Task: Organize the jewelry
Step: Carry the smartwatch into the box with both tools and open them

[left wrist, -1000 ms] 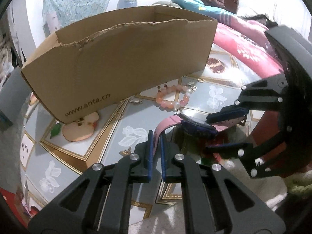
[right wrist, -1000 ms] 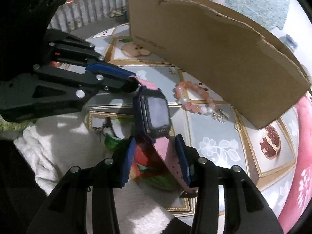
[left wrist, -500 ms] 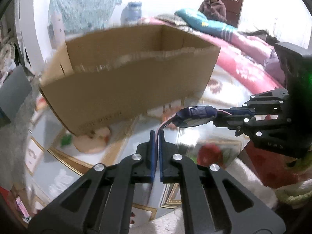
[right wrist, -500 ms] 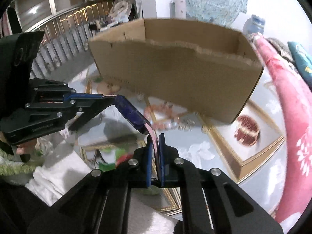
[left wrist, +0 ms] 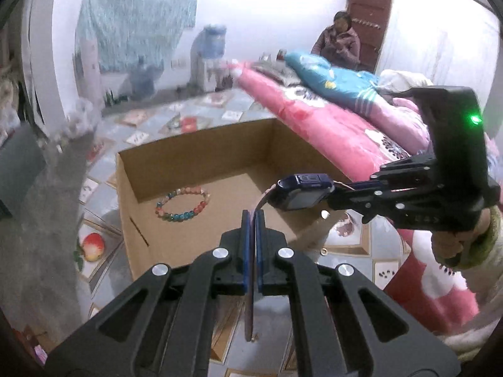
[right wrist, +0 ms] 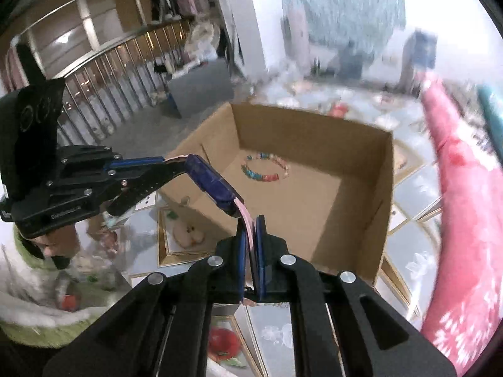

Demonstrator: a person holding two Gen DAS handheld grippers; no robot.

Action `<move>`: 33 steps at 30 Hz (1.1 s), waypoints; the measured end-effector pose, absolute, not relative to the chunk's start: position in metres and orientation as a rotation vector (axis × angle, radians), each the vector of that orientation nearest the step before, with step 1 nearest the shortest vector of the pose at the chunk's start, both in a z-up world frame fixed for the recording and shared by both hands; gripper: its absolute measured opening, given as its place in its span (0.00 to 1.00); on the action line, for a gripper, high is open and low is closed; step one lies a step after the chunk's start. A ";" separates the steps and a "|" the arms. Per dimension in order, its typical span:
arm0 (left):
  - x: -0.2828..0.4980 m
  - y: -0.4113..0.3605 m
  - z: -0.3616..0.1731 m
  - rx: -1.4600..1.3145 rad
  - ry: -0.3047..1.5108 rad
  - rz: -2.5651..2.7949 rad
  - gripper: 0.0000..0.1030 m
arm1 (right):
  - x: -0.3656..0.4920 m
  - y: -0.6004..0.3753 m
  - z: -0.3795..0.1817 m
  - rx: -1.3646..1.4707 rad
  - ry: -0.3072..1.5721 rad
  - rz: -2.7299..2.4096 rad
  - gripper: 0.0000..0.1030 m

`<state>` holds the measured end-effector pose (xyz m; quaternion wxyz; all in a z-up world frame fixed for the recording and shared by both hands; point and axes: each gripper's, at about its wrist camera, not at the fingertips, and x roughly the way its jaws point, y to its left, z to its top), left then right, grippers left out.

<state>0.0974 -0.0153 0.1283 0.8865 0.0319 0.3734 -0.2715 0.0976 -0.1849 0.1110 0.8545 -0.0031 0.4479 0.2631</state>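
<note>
While one beaded bracelet (left wrist: pixel 182 202) already lay inside the cardboard box (left wrist: pixel 195 157), both tools, left tool (left wrist: pixel 251 220) and right tool (right wrist: pixel 251 229), pinched the watch (left wrist: pixel 301 190) by its straps above it, not yet dropped in.

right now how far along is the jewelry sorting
Done: one multicoloured bead bracelet already lies on the floor of the open brown cardboard box. In hand: the blue smartwatch with pink strap hangs over the box, left gripper and right gripper each shut on a strap end. Left: letting it go inside. Whether other pieces remain outside cannot be told.
</note>
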 end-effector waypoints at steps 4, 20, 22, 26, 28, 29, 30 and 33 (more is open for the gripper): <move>0.154 -0.023 0.111 0.024 0.922 -0.585 0.02 | 0.157 -0.187 0.084 0.025 1.128 0.546 0.06; 0.263 -0.041 0.040 -0.008 1.204 -0.477 0.29 | 0.263 -0.175 0.052 -0.256 1.143 0.372 0.18; 0.263 -0.040 0.042 -0.014 1.196 -0.473 0.31 | 0.266 -0.174 0.055 -0.282 1.097 0.361 0.21; 0.257 -0.036 0.050 -0.009 1.157 -0.460 0.36 | 0.262 -0.176 0.066 -0.304 1.016 0.349 0.25; 0.249 -0.032 0.059 -0.006 1.118 -0.455 0.39 | 0.260 -0.177 0.073 -0.301 0.985 0.344 0.25; 0.244 -0.029 0.065 -0.003 1.094 -0.454 0.42 | 0.257 -0.179 0.078 -0.296 0.966 0.342 0.26; 0.239 -0.027 0.071 0.000 1.070 -0.451 0.45 | 0.253 -0.180 0.084 -0.291 0.947 0.343 0.26; 0.218 -0.017 0.094 0.012 0.981 -0.438 0.52 | 0.235 -0.183 0.103 -0.271 0.882 0.349 0.31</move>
